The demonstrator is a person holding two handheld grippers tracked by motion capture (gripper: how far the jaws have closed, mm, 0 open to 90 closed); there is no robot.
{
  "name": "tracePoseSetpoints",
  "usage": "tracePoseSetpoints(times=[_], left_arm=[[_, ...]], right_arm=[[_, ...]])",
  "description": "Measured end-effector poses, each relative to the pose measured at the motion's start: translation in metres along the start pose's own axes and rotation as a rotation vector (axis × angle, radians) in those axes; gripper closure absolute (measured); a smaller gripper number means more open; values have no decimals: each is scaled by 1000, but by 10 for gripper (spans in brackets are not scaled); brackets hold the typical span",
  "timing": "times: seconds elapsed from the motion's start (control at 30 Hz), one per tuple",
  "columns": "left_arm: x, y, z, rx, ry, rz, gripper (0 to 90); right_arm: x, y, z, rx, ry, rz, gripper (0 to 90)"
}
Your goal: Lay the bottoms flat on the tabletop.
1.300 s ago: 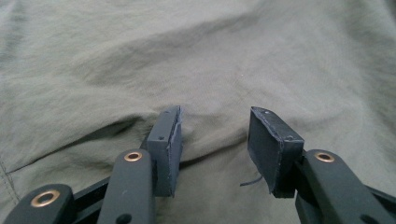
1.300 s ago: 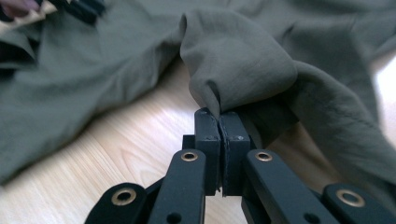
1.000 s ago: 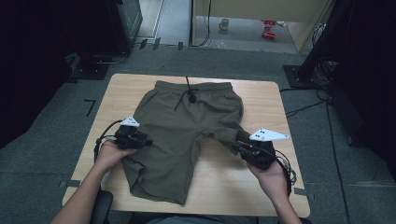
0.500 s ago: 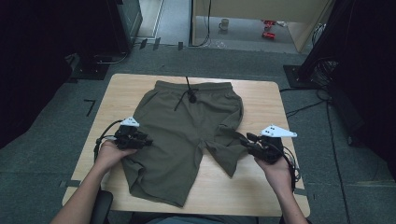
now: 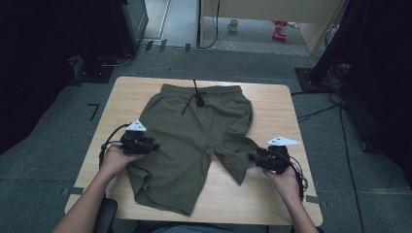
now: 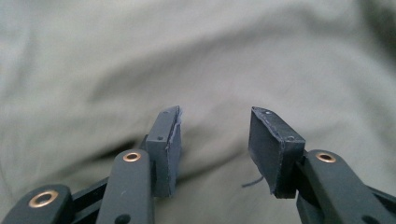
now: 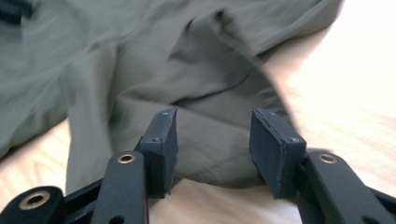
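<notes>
Olive-green shorts point(image 5: 194, 131) lie flat on a light wooden table point(image 5: 277, 102), waistband at the far side, with a black drawstring point(image 5: 197, 97). My left gripper point(image 5: 156, 146) rests over the outer edge of the left leg. Its jaws are open above the cloth point(image 6: 187, 56), and nothing sits between its fingertips point(image 6: 215, 140). My right gripper point(image 5: 250, 156) is at the hem of the crumpled right leg point(image 5: 238, 160) and points at it. Its jaws are open point(image 7: 214, 144), with the leg's hem point(image 7: 210, 74) just beyond them and bare tabletop point(image 7: 355, 84) to one side.
Bare wood lies on both sides of the shorts and along the near edge point(image 5: 272, 208). Cables point(image 5: 301, 174) trail from the grippers. Dark stands point(image 5: 335, 73) and a mug point(image 5: 234, 24) are on the floor beyond the table.
The right gripper drew outward to the right and came back a little, and the right leg now lies stretched toward the front. The left gripper has barely moved.
</notes>
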State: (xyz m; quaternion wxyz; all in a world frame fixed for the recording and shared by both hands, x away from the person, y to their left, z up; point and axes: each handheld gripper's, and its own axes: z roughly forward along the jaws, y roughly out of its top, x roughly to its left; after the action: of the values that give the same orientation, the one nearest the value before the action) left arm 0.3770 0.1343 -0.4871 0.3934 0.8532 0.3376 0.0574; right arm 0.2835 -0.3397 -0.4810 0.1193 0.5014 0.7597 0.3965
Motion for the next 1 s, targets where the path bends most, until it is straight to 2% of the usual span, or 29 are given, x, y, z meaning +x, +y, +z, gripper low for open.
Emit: tracePoseSetpoints(times=[0.1,0.17,0.2,0.23,0.27,0.37,0.43,0.5,0.57,0.6,0.63,0.67,0.77,0.83,0.93,1.0], left_arm=[[-19,16,0,-64,-57,38,523],[-31,25,1,-89,-110,53,509],[-31,25,1,-89,-110,53,501],[-43,32,4,-119,-171,52,499],[-49,35,6,-124,-195,54,491],[-69,46,16,-115,-255,72,454],[-83,54,25,-100,-279,99,438],[-98,63,36,-91,-293,126,419],[-113,70,49,-77,-310,157,405],[-113,70,49,-77,-310,157,395],[-125,76,64,-41,-320,188,388],[-131,77,71,-37,-324,199,382],[-141,84,85,-41,-346,201,383],[-148,87,92,-49,-357,218,383],[-156,86,109,14,-373,230,353],[-162,81,117,53,-359,265,338]], right_arm=[[7,-7,5,29,30,7,500],[13,-11,8,45,55,3,498],[13,-11,8,45,55,3,498],[19,-15,11,59,79,-3,495],[22,-16,12,64,86,-10,495],[29,-18,16,91,117,-21,497],[33,-18,18,107,144,-29,500],[37,-17,19,103,169,-28,500],[39,-15,20,108,172,-40,498],[39,-15,21,106,173,-41,497],[39,-14,21,103,176,-38,497],[39,-14,20,98,183,-36,497],[35,-10,13,64,175,-42,495],[28,-6,6,28,151,-42,492],[10,2,1,-22,91,-41,475],[-5,4,4,-43,60,-36,468]])
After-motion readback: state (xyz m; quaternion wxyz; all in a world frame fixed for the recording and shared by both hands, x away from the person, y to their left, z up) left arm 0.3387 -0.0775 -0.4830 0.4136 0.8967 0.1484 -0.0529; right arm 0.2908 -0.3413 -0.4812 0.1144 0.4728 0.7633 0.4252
